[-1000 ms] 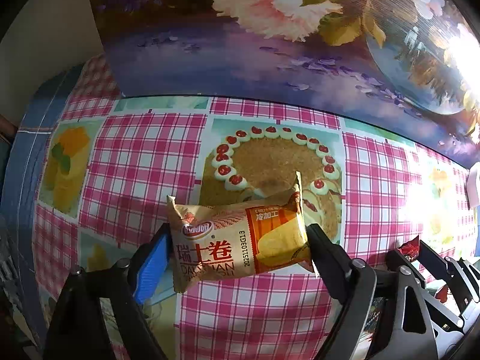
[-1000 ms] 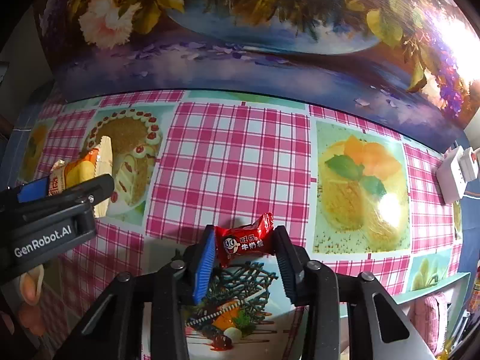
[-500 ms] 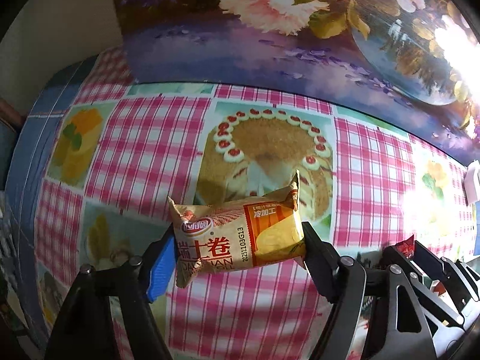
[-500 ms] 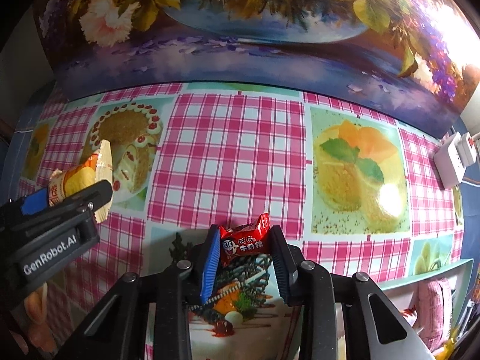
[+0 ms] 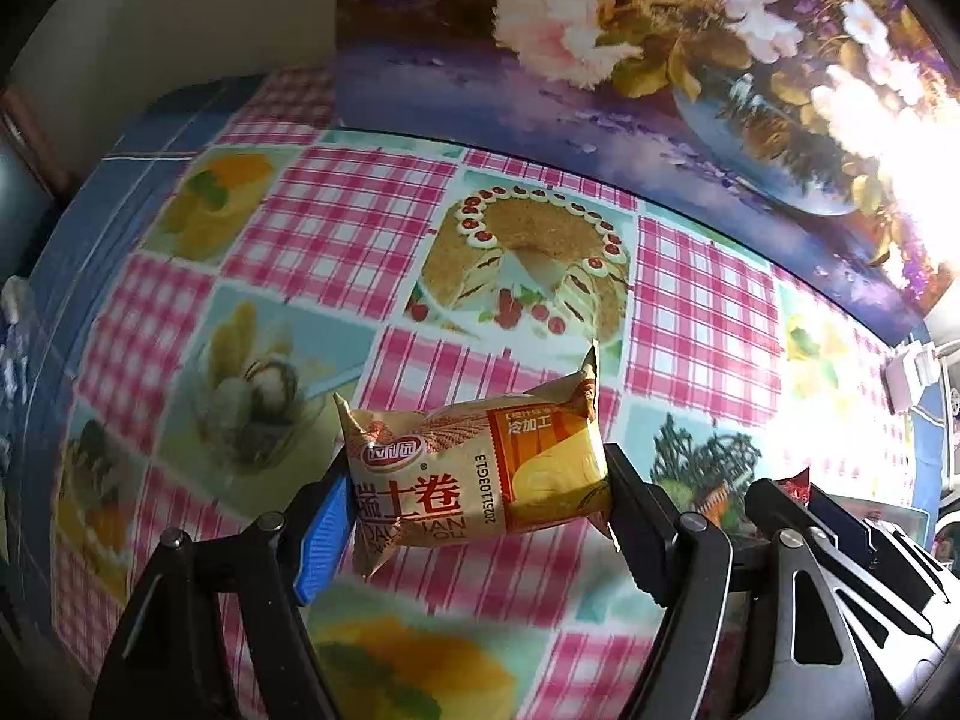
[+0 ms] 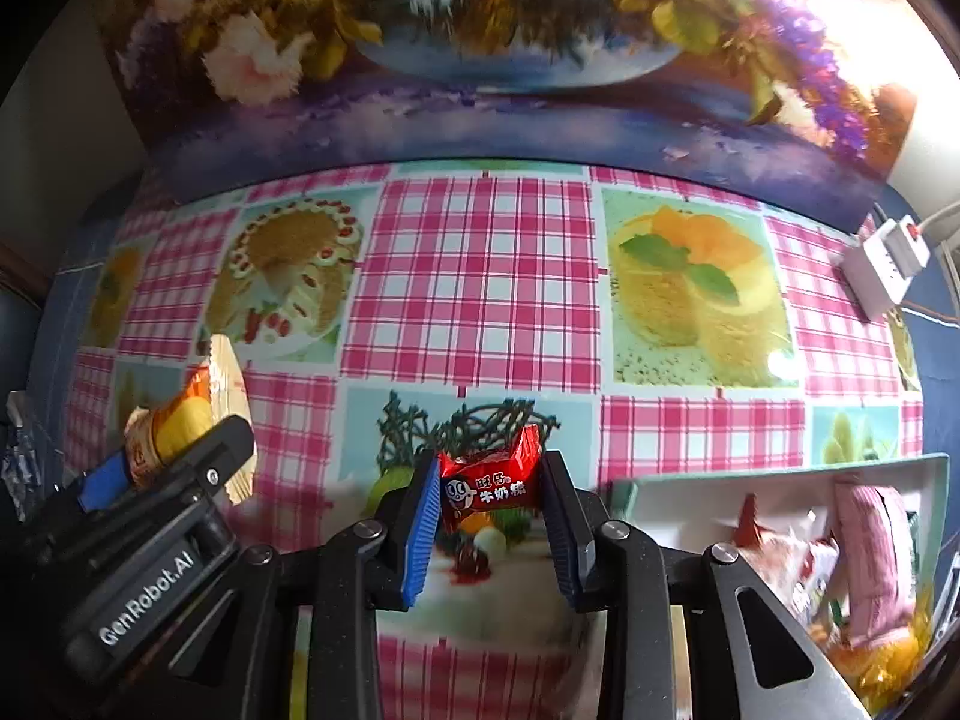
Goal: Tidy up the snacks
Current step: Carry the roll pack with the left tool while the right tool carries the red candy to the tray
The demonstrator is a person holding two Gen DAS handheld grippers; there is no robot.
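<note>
Some snacks already lie in the tray point(image 6: 780, 471); the left gripper point(image 5: 474, 504) pinches a roll point(image 5: 480, 474) and the right gripper point(image 6: 489, 501) a candy point(image 6: 489, 483), both aloft over the table, neither yet put away

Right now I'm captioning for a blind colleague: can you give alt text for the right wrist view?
The right gripper pinches a red candy above a pink checked tablecloth. A white tray of snacks sits at lower right; at left, the left gripper holds a yellow cake pack.
</note>
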